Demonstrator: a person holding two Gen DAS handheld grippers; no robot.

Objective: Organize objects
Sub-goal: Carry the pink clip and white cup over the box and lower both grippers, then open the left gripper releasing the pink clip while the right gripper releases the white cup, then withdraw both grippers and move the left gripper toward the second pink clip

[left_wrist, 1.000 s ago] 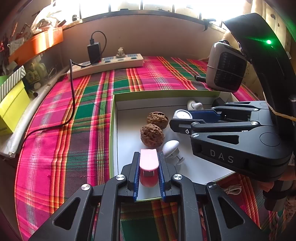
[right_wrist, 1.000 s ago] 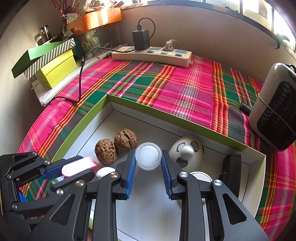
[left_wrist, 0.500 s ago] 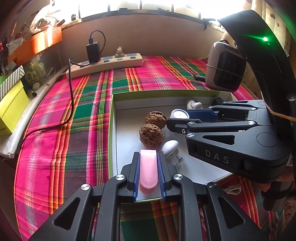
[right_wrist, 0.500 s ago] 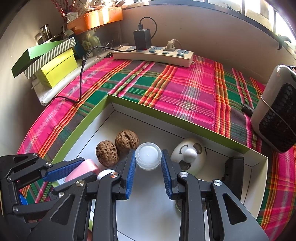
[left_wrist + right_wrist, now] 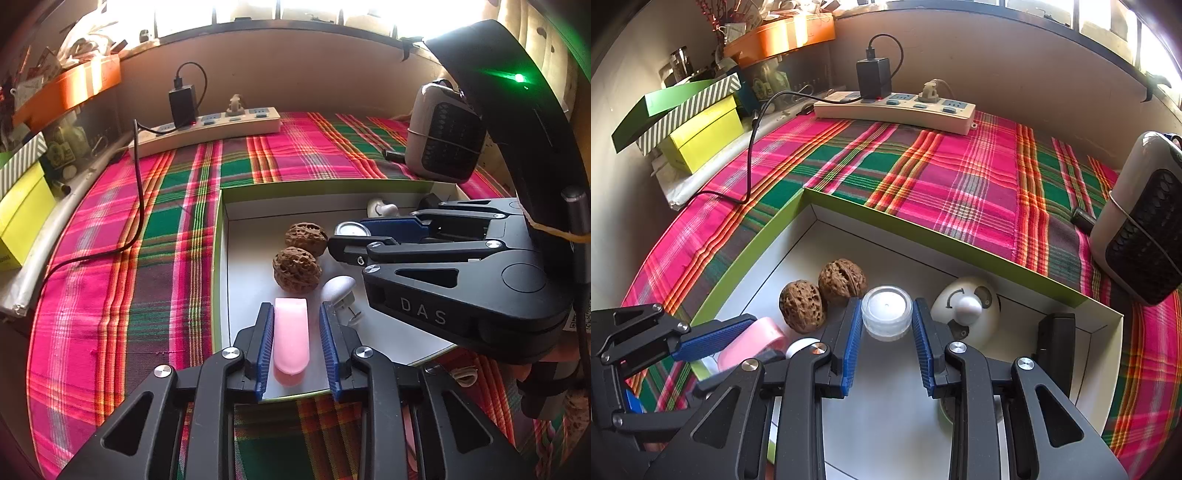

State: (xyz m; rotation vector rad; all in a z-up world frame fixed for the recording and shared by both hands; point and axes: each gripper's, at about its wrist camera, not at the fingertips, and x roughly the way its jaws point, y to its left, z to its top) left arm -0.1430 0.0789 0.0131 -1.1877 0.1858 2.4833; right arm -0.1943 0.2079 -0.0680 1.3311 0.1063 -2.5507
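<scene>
Left tongs [image 5: 297, 338] spread around light, slick pink case [image 5: 291, 339]; right tongs [image 5: 886, 332] pinching small rigid jar [image 5: 886, 312] by its sides.

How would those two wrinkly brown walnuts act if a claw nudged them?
The two walnuts look rounded, so they would probably roll or wobble away across the smooth white floor of the box rather than slide. Their hard, deeply ridged shells suggest they are stiff and fairly grippy. They sit touching, so nudging one would likely shift the other.
</scene>
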